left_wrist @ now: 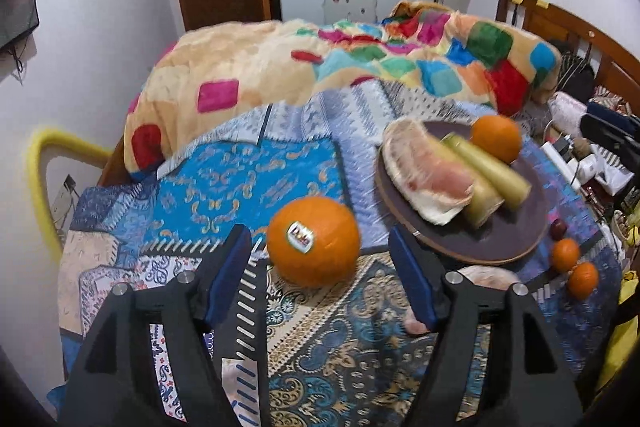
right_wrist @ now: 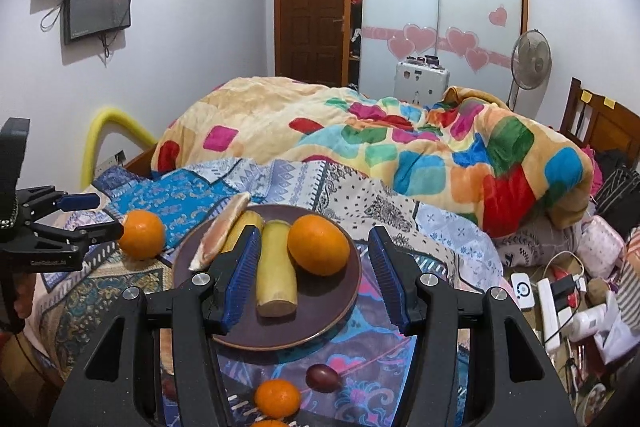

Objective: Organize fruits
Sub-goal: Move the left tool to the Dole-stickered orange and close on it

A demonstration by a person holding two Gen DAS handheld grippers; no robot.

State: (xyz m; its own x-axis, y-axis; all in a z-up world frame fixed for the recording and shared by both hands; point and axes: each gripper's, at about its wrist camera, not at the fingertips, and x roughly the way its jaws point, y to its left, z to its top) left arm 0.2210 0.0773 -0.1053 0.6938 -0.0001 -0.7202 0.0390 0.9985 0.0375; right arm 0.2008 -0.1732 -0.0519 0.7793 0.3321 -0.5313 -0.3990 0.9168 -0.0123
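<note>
Purple plum only right-wrist

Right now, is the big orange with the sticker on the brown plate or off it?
Off it. The stickered orange lies on the patterned bedspread, left of the brown round plate.

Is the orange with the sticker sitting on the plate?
No, the stickered orange lies on the patterned bedspread, off the plate, just ahead of the open left gripper.
</note>
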